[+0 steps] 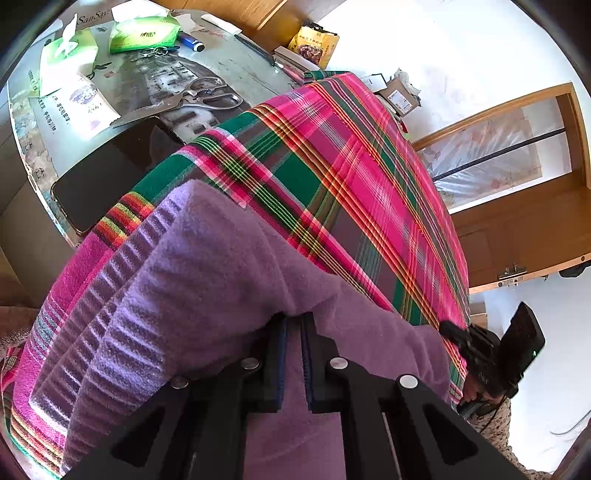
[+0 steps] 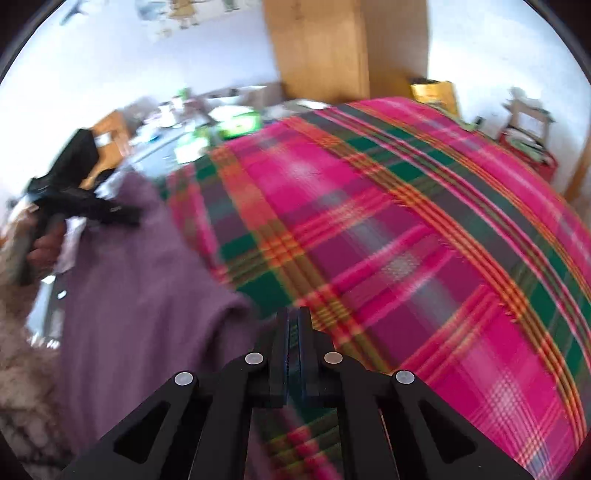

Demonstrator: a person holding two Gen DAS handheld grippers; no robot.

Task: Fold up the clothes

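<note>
The left tool [image 1: 293, 350] is pinching a fold of the purple top [image 1: 221, 280], with its two fingers almost shut and soft cloth bunched between them. The right tool [image 2: 294, 350] is nearly shut too, and I cannot tell if it is gripping anything, because that picture is blurry. The purple top is lying on the bright pink and green checked cloth [image 1: 351, 166], near the edge closest to the person.

I think a fold is just being made. Next, the left tool needs to be carrying its pinch of cloth over the rest of the top and laying it flat.

Farther away, the worktop [image 1: 229, 59] is holding a black phone [image 1: 107, 173], scissors [image 1: 207, 96] and green tissue packs [image 1: 144, 33]. Behind it a wooden door [image 1: 524, 221] and white walls are showing.
</note>
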